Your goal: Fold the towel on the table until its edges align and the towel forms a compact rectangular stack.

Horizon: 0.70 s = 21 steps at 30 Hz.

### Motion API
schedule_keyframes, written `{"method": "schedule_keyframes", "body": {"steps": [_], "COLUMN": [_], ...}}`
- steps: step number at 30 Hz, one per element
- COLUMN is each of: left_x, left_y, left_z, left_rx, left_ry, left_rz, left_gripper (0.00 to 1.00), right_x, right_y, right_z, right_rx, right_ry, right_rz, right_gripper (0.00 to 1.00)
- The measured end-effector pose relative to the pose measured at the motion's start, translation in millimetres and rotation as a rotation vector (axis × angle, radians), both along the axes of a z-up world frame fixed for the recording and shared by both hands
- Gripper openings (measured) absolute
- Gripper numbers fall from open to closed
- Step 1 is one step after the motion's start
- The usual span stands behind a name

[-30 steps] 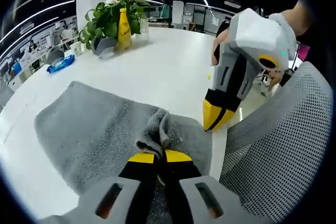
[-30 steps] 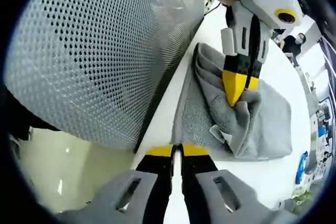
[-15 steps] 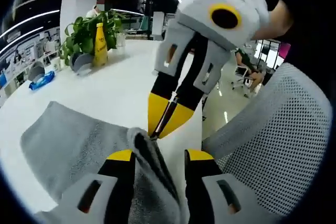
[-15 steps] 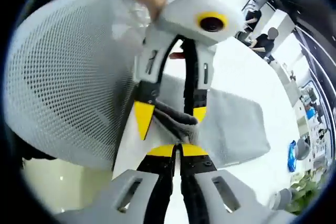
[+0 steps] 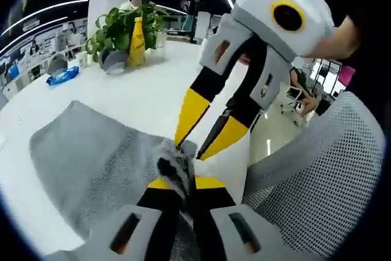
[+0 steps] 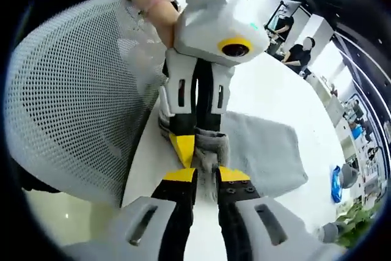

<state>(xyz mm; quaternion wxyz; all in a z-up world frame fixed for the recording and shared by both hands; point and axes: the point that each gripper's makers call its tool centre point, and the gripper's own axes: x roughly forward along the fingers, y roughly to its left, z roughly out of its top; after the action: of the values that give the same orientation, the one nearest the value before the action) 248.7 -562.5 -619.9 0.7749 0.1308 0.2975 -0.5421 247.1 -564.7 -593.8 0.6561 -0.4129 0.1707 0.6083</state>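
Observation:
A grey towel (image 5: 91, 151) lies on the white table (image 5: 140, 90) near its edge. At that edge one part of the towel is gathered into a raised ridge. My left gripper (image 5: 185, 183) is shut on this ridge, with cloth bunched between its yellow tips. My right gripper (image 5: 190, 150) comes down from above, open, its yellow fingers (image 5: 193, 113) straddling the same ridge just beyond the left tips. In the right gripper view the towel (image 6: 263, 151) spreads away to the right. There the right gripper (image 6: 208, 175) stands open around the cloth, tip to tip with the left gripper (image 6: 185, 149).
A grey mesh chair back (image 5: 317, 169) stands right against the table edge beside both grippers, also large in the right gripper view (image 6: 73, 108). At the table's far side are a potted plant (image 5: 119, 29), a yellow bottle (image 5: 137, 44) and a blue packet (image 5: 61, 76).
The left gripper has shut on the towel ridge that lay between its open jaws. The right gripper was shut and has opened, its fingers now on either side of the ridge.

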Motion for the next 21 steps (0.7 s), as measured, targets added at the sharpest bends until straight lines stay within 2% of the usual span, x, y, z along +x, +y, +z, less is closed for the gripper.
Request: {"method": "schedule_keyframes", "body": {"steps": [4,6,7,9,11,15,16,18,19,21], "left_x": [-4.8,-7.9,-9.8,-11.4,-9.7,-7.9,-7.2,-10.5,-8.3,3.5], "left_y": [-3,-4,-4,-2,2,7,8,4,3,5], "left_z": [1.7,1.0,0.9,1.7,4.5,8.0,10.1,21.0,28.4,33.7], "left_rx": [0.023,0.036,0.038,0.041,0.041,0.043,0.044,0.003,-0.011,0.01], "left_ry": [-0.04,-0.055,-0.059,-0.066,-0.071,-0.096,-0.099,-0.068,-0.103,-0.172], "left_rz": [-0.055,-0.085,-0.1,-0.124,-0.128,-0.14,-0.139,-0.124,-0.119,-0.078], "left_gripper": [0.06,0.06,0.06,0.06,0.06,0.1,0.15,0.3,0.36,0.38], "right_x": [4,0,-3,-5,-10,-6,-2,5,8,23], "right_y": [2,11,15,16,20,23,23,25,26,28], "right_z": [2.8,2.5,0.9,-3.0,-4.0,1.7,4.1,10.9,14.7,24.8], "right_rx": [0.004,-0.016,-0.048,-0.129,-0.142,-0.126,-0.102,-0.042,-0.015,0.035], "right_ry": [0.01,0.005,-0.014,-0.066,-0.07,-0.043,0.0,0.103,0.127,0.141], "right_rz": [0.025,0.101,0.162,0.242,0.287,0.249,0.175,0.038,0.009,-0.072], "right_gripper": [0.24,0.27,0.26,0.18,0.08,0.04,0.04,0.03,0.03,0.03]}}
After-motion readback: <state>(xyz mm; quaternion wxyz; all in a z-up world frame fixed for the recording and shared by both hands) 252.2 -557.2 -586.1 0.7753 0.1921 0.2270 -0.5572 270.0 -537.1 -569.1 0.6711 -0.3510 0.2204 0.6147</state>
